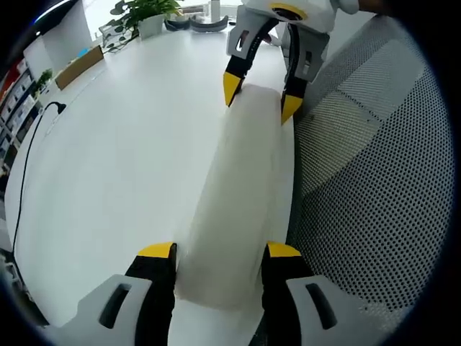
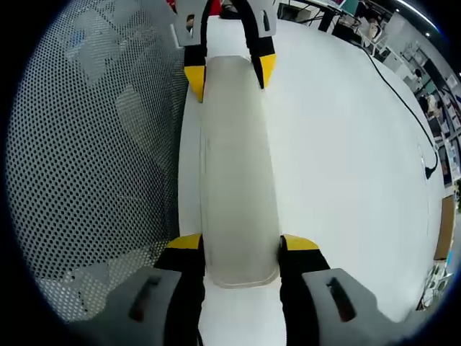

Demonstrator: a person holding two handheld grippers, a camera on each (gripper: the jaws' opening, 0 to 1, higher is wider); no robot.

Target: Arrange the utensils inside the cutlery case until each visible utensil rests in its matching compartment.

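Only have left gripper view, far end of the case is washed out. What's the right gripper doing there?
Observer: In the right gripper view, the right gripper straddles the case at its rounded end, one jaw on each long side.
Operator: Clamped?
Observer: Cannot tell. The jaws sit right at the case walls, with no clear gap.
Operator: Utensils?
Observer: From that side the case reads as frosted grey; its contents can't be made out.

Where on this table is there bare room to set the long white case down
The white table lies bare between the case and the black cable. It is tight along the mesh chair back, and both ends of the case are taken by the left gripper and right gripper.
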